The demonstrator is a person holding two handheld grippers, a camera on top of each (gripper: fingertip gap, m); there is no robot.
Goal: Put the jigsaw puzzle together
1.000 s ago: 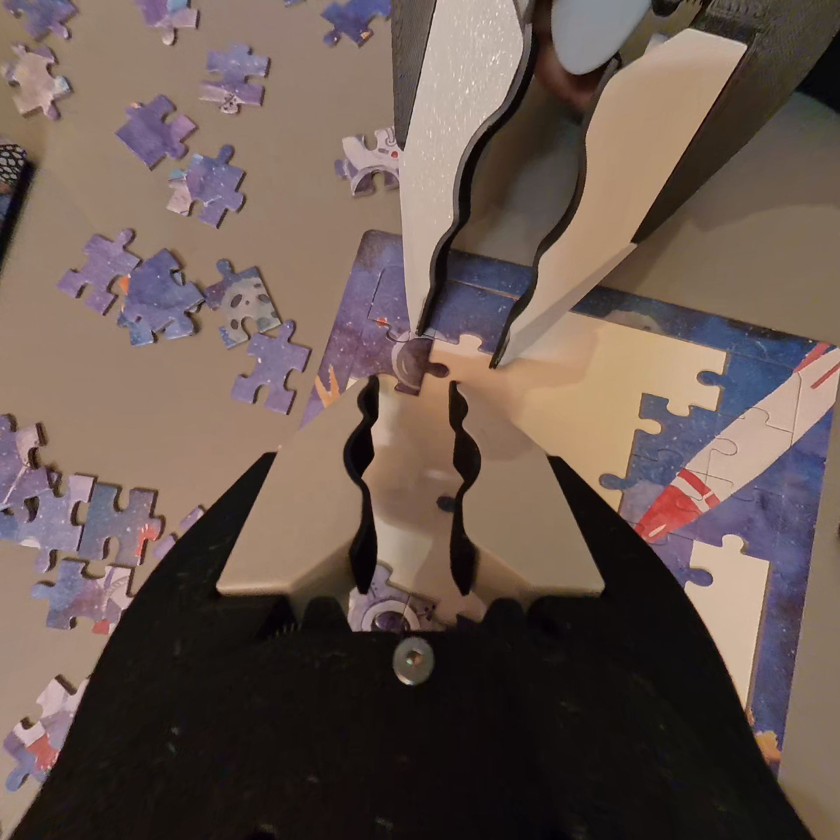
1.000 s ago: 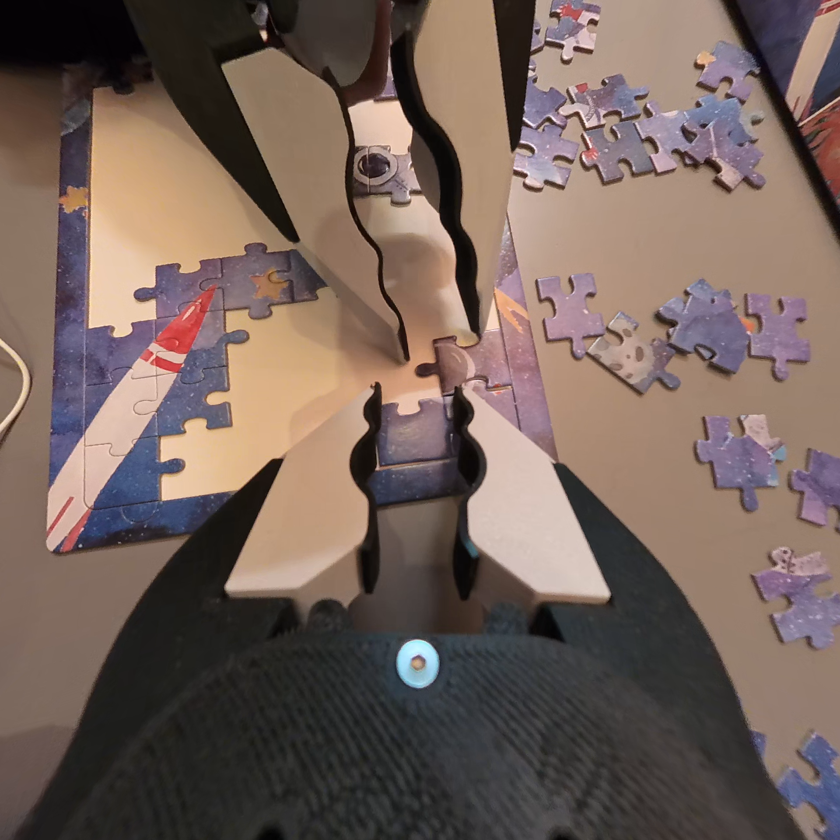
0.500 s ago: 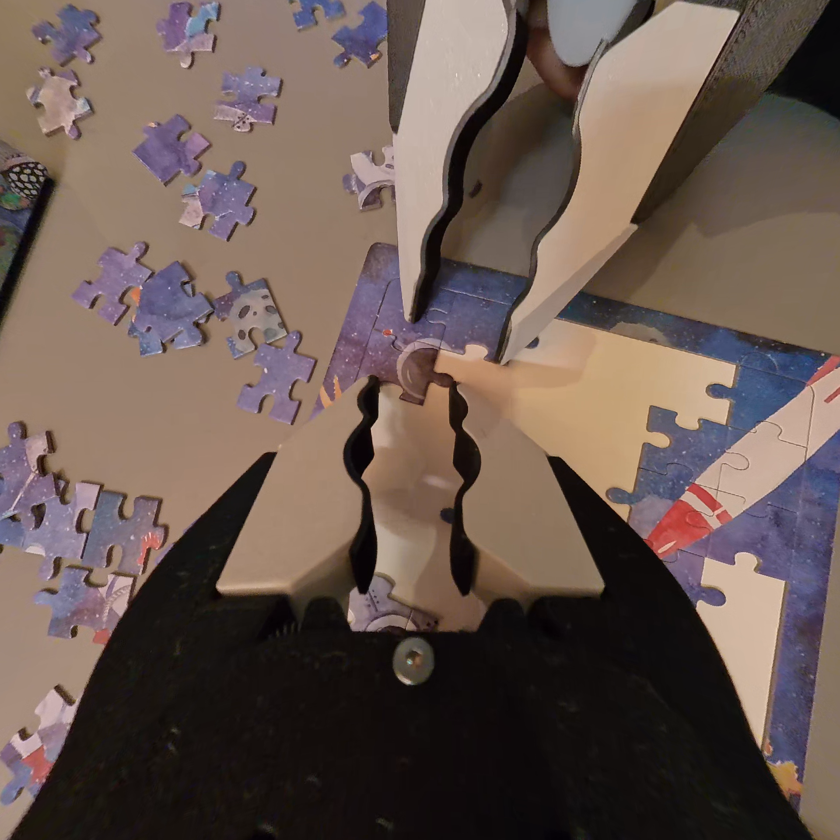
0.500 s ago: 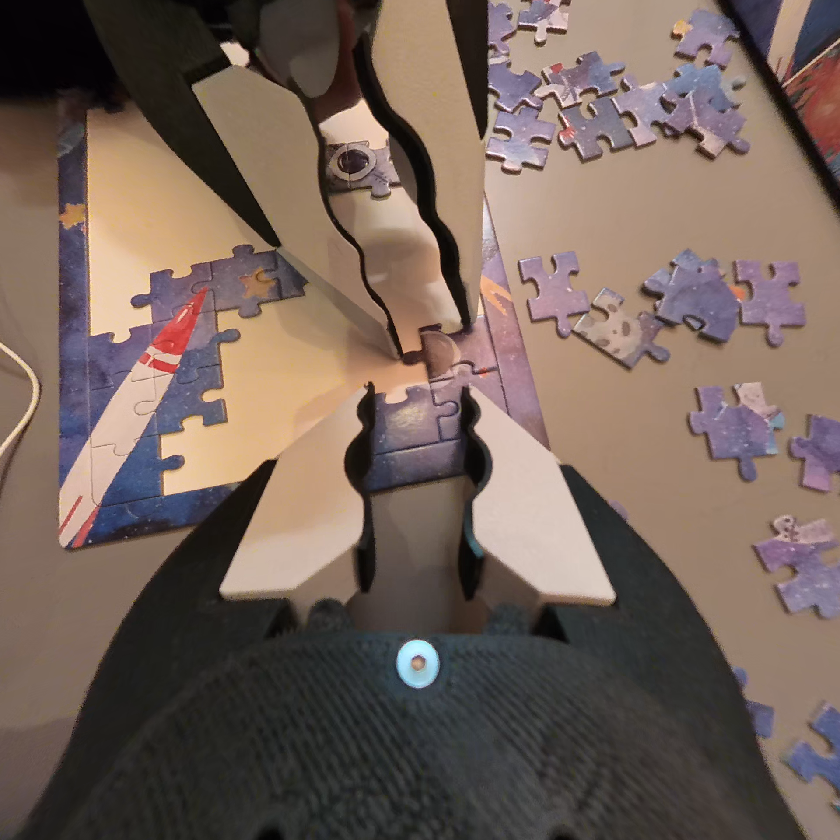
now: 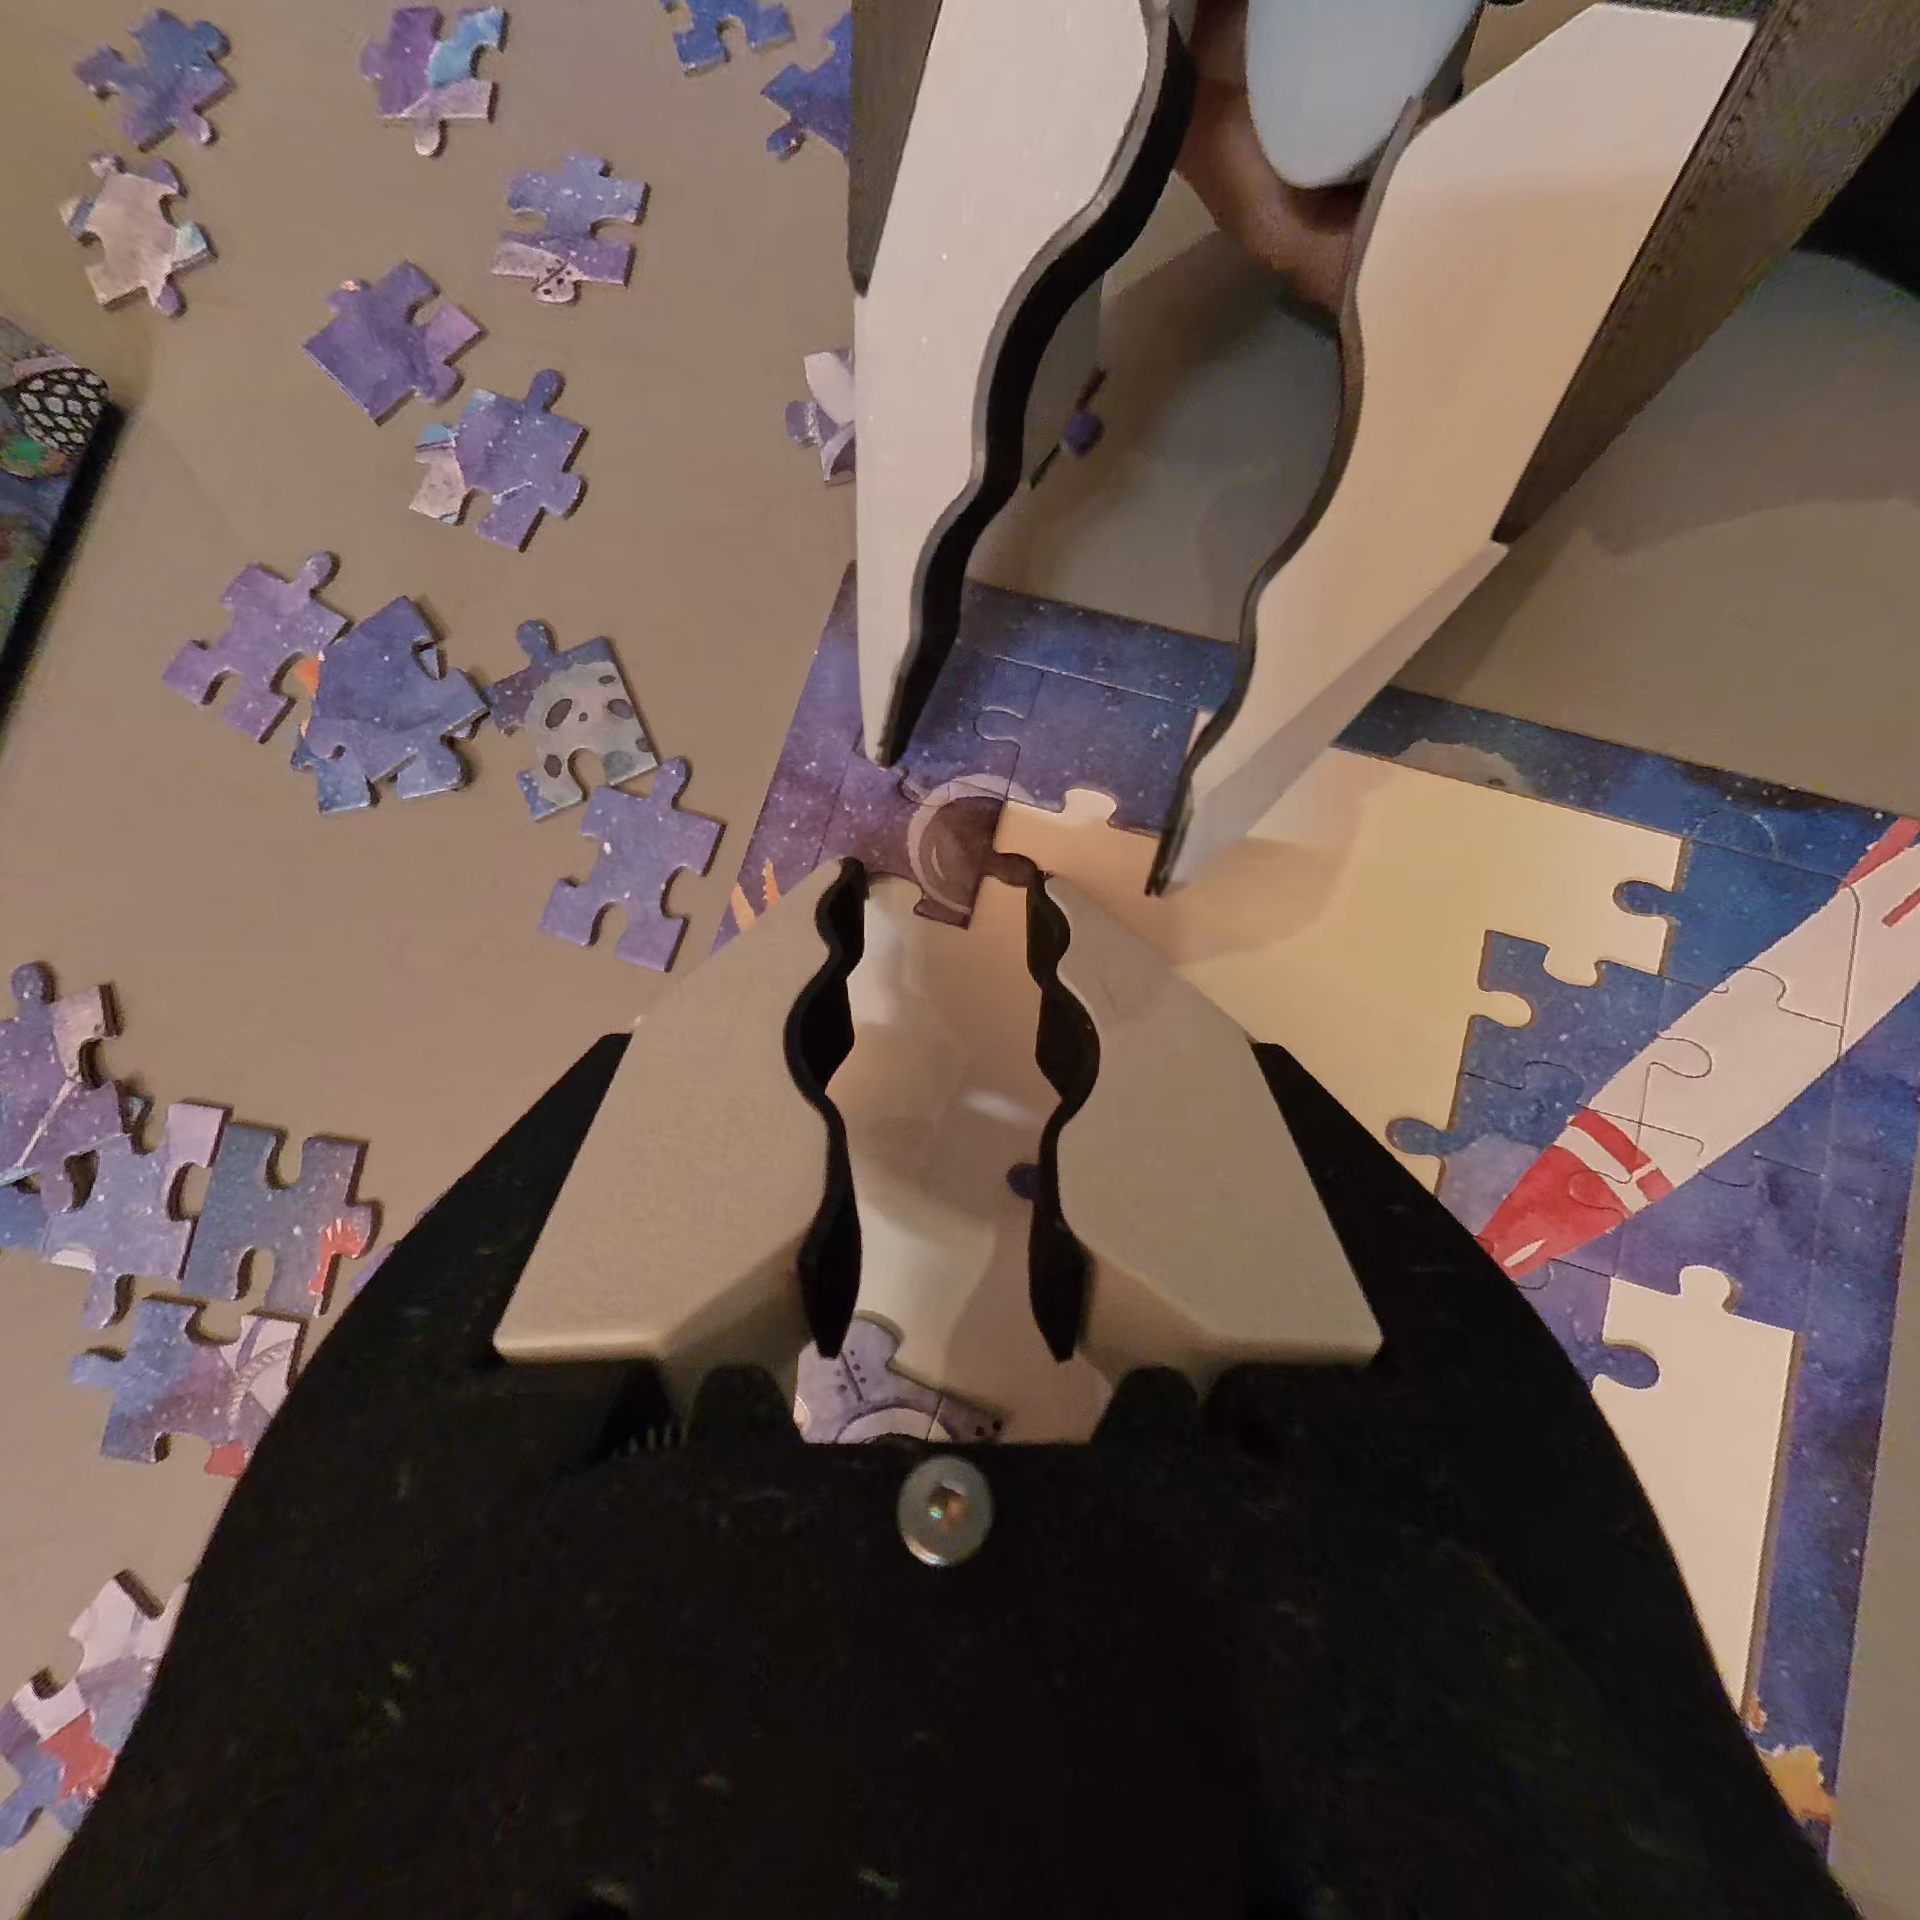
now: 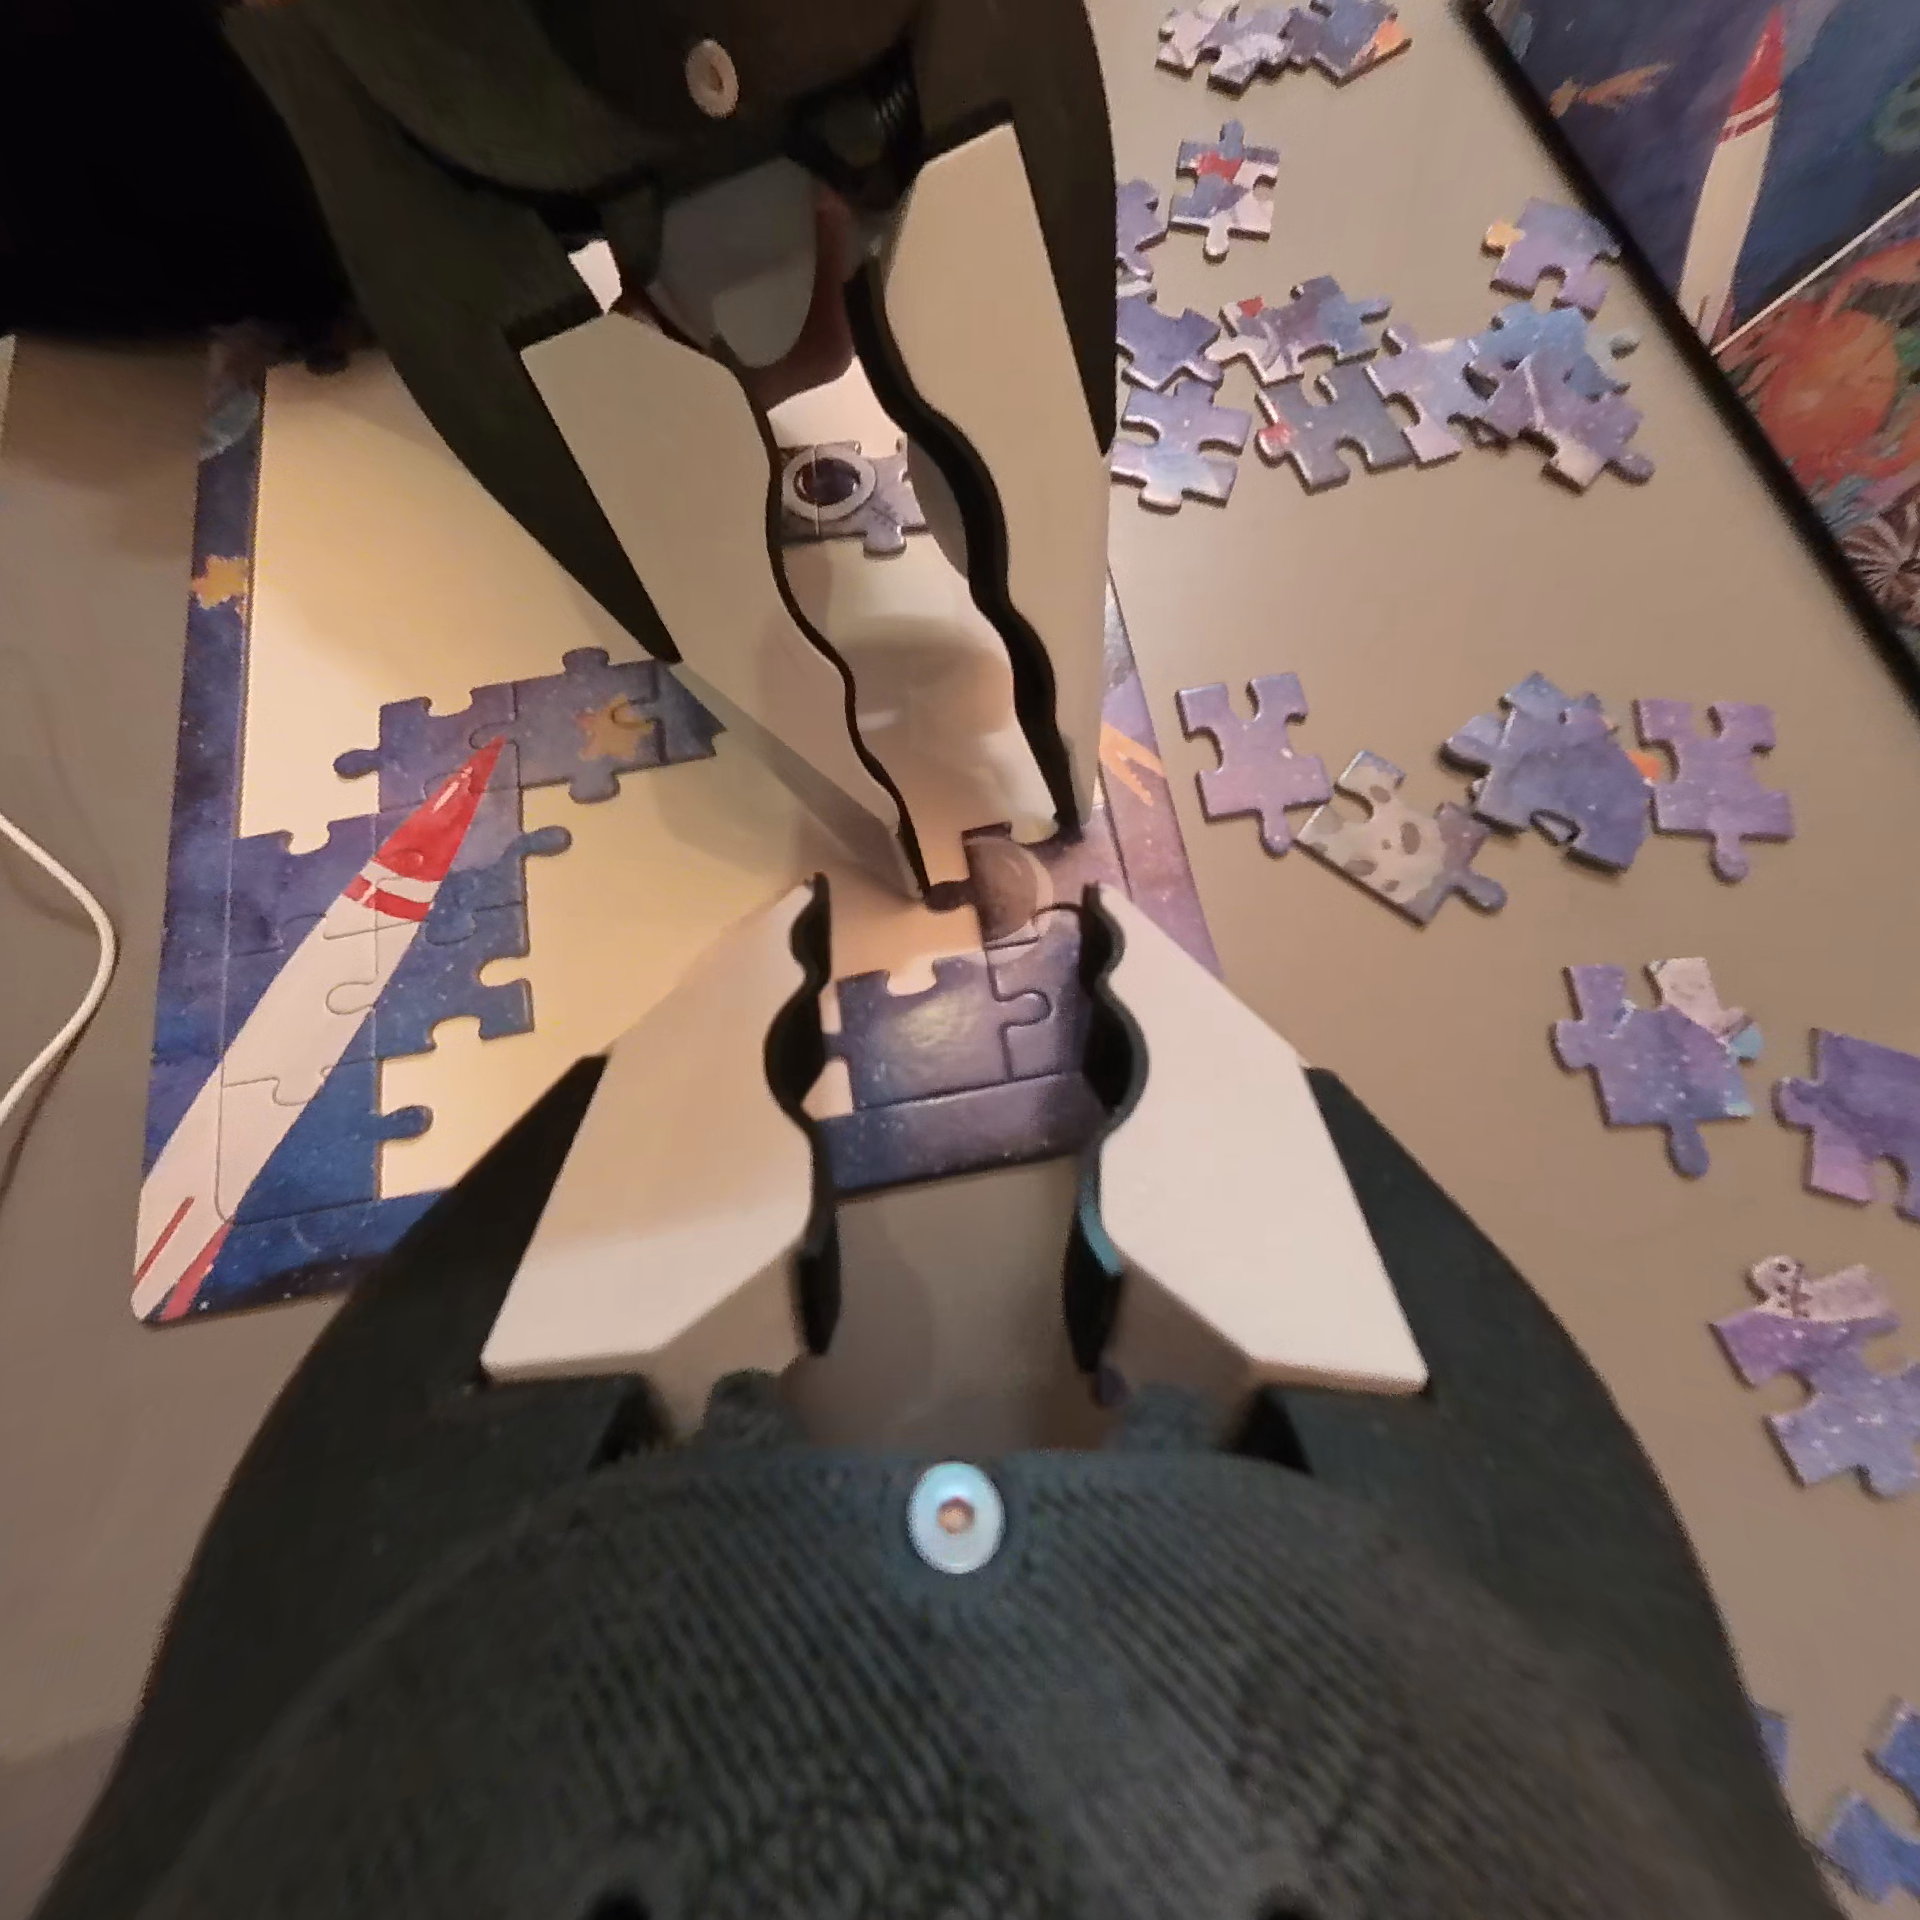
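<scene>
Planet piece (image 5: 940, 847): purple, with a pale ring. It lies flat in the puzzle tray (image 5: 1434, 831), near the tray's corner, its upper edge meshed with two dark blue pieces (image 5: 1049, 717) along the border. The cream tray floor is bare on its lower and right sides.

Left gripper (image 5: 940, 883): fingertips rest at the piece's lower edge, one at each side, jaws apart. The right wrist view shows one tip against the piece's knob and the other at its far corner (image 6: 1070, 821). The tips bracket the piece but do not visibly squeeze it. I read this as steadying or nudging the piece in its seat, not carrying it.

Right gripper (image 6: 951, 904): jaws wide apart and empty. They straddle the two blue pieces from the border side, facing the left gripper across the planet piece. One tip (image 5: 894, 743) sits at the piece's upper left corner, the other on the tray floor to the right (image 5: 1169, 873).

Tray: a rocket section (image 5: 1662, 1091) is already built farther right, with large gaps around it.

Table (image 5: 312, 935): loose pieces (image 5: 634, 868) lie scattered beside the tray, within easy reach of both grippers. A printed picture of the rocket (image 6: 1766, 208) lies at the far edge, and a white cable (image 6: 62, 935) runs on the other side.
</scene>
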